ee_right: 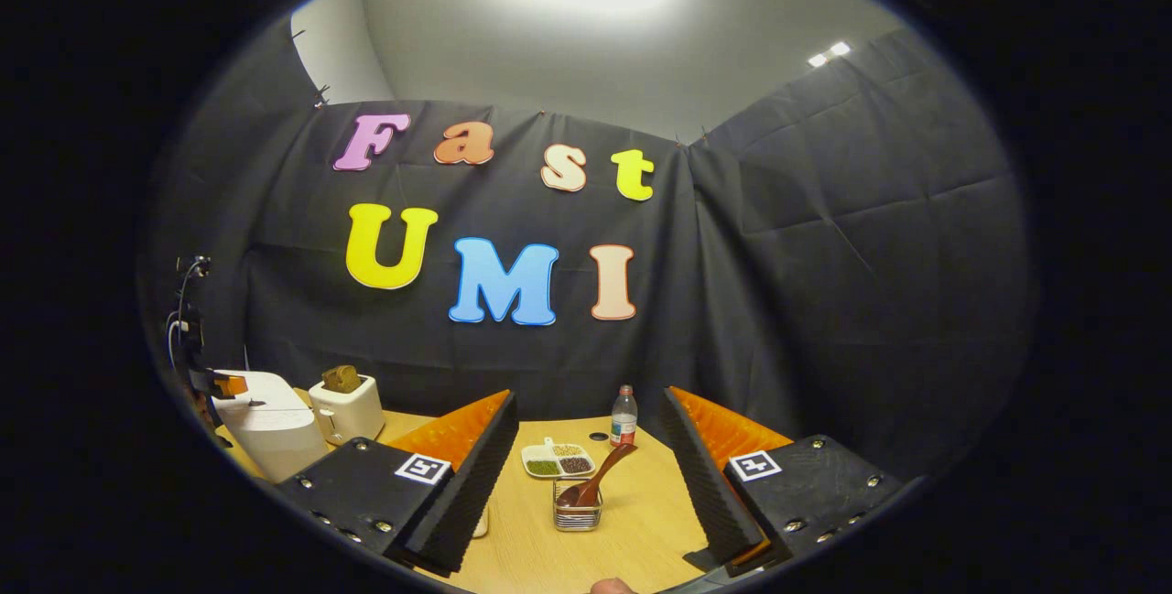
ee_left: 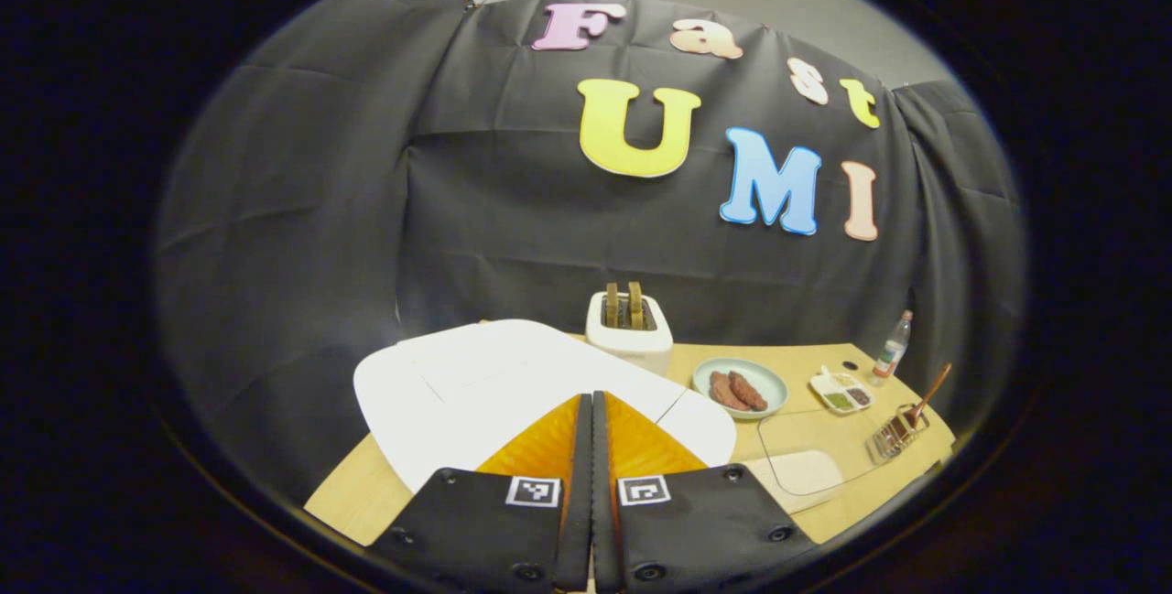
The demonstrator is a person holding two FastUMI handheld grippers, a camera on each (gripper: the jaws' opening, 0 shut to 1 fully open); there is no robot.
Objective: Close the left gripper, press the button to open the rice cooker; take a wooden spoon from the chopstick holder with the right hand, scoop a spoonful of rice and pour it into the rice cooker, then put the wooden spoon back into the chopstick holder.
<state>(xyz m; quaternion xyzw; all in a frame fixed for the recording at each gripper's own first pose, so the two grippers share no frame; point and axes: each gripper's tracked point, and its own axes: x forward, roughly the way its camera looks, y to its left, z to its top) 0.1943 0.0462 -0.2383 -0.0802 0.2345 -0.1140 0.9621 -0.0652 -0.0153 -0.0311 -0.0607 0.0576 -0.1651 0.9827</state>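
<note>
Hovering just above the rice cooker [ee_left: 513,383], left gripper [ee_left: 591,448] with ribbed fingers pressed flat together, nothing between them; square black-and-white markers printed on its matte, bolted housing. Smooth white glossy cooker lid, rounded at the corners, faint seam lines across it, lid down. Behind it a white toaster [ee_left: 630,330] with two browned slices standing in its slots. To the right on the pale wood-grain table [ee_left: 366,493]: a round pale-green plate [ee_left: 740,385] carrying two dark reddish patties, a white divided dish [ee_left: 842,391] of green and dark grains, a clear plastic bottle [ee_left: 893,345] with a label too small to read, and a clear container [ee_left: 806,459] holding white rice.

Poised well back from the wire-mesh chopstick holder [ee_right: 577,512], right gripper [ee_right: 591,475] with fingers spread wide, grasping nothing; sawtooth-ridged inner faces, same square markers on top. Glossy brown wooden spoon [ee_right: 595,482] leaning in the holder, bowl down, handle tilted up to the right. Rice cooker far left in the right gripper view, beside the toaster.
</note>
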